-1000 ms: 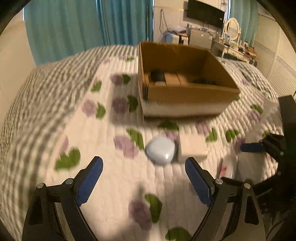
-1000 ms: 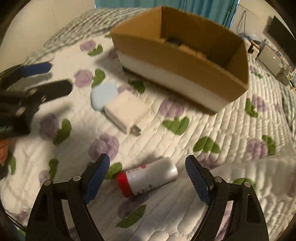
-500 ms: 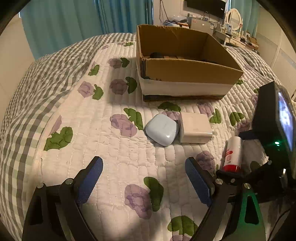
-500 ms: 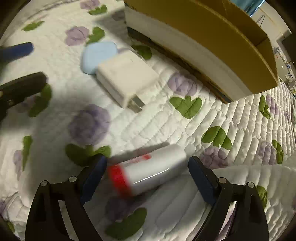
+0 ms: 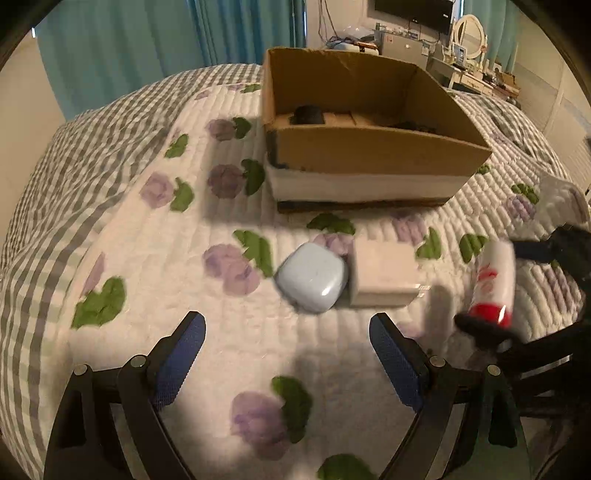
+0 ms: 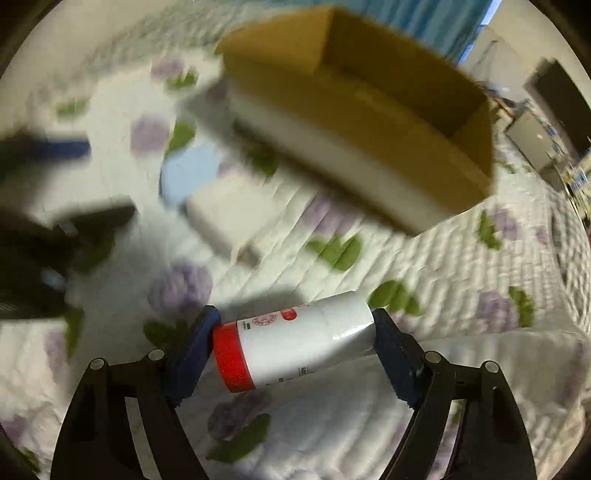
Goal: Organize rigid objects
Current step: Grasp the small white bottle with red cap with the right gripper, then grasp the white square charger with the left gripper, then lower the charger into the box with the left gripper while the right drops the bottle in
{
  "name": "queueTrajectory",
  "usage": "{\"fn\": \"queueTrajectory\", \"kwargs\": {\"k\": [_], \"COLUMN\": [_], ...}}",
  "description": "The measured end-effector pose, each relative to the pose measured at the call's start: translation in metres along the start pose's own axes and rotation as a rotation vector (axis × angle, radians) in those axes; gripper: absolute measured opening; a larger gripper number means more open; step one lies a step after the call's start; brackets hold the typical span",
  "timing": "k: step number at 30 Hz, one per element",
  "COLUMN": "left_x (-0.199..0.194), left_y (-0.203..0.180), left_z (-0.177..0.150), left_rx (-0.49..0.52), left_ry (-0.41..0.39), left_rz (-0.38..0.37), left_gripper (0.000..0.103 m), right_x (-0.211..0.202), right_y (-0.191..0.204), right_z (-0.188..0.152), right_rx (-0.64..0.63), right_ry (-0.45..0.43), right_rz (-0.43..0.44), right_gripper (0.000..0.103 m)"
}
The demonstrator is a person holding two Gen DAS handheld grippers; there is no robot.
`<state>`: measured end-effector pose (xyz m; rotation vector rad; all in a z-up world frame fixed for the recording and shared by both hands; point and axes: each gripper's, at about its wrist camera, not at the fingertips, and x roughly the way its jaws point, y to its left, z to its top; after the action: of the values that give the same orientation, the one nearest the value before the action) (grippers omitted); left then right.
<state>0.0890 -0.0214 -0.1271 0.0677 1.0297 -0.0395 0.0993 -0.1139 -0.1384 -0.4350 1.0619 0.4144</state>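
Note:
My right gripper is shut on a white bottle with a red cap, held end to end and lifted off the quilt; the bottle also shows in the left wrist view. My left gripper is open and empty above the quilt. A pale blue earbud case and a white charger block lie side by side just ahead of it; both show blurred in the right wrist view, the case and the charger. An open cardboard box stands behind them, with dark items inside.
The flowered quilt covers the bed, with a checked border at the left. Teal curtains hang behind. A dresser with a mirror and a TV stand far right. The box also shows in the right wrist view.
My right gripper closed on the white bottle and lifted it off the quilt. The right view swung and blurred. My left gripper stayed open, shifting slightly.

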Motion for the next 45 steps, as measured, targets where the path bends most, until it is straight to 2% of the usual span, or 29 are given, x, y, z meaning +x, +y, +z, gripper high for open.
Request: {"fn": "queueTrajectory", "kwargs": {"k": [4,9,14,16,19,22,28,33,36,40,45], "left_x": [0.007,0.028,0.046,0.048,0.05,0.051,0.034,-0.008,-0.033,-0.06,-0.071], "left_y": [-0.024,-0.051,-0.058,-0.063,-0.072,-0.07,-0.05,-0.041,-0.035,-0.026,-0.022], "left_z": [0.011,0.016,0.022,0.023,0.023,0.022,0.025,0.023,0.036,0.066,0.117], "left_rx": [0.027,0.097,0.104,0.134,0.183,0.181,0.098,0.108,0.099,0.1,0.11], "left_ry": [-0.011,0.028,0.044,0.035,0.039,0.037,0.029,-0.06,-0.119,-0.203,-0.291], "left_rz": [-0.05,-0.046,-0.05,-0.057,-0.072,-0.074,-0.15,-0.143,-0.156,-0.168,-0.155], "left_gripper": [0.092,0.092,0.09,0.084,0.058,0.056,0.055,0.055,0.055,0.055,0.055], "right_x": [-0.019,-0.013,-0.004,0.0,0.002,0.0,-0.009,-0.035,-0.053,-0.076,-0.095], "right_y": [-0.024,-0.055,-0.075,-0.079,-0.082,-0.081,-0.078,-0.079,-0.083,-0.091,-0.104], "right_z": [0.013,0.027,0.02,0.019,0.018,0.018,0.017,0.019,0.025,0.043,0.077], "right_rx": [0.045,0.107,0.171,0.19,0.205,0.202,0.206,0.232,0.241,0.246,0.226], "right_ry": [-0.068,-0.079,-0.086,-0.085,-0.086,-0.091,-0.112,-0.164,-0.192,-0.243,-0.304], "right_rz": [-0.033,-0.062,-0.026,-0.011,-0.002,-0.004,-0.027,-0.022,-0.023,-0.053,-0.082], "right_gripper": [0.082,0.082,0.082,0.082,0.082,0.082,0.082,0.082,0.082,0.082,0.082]}}
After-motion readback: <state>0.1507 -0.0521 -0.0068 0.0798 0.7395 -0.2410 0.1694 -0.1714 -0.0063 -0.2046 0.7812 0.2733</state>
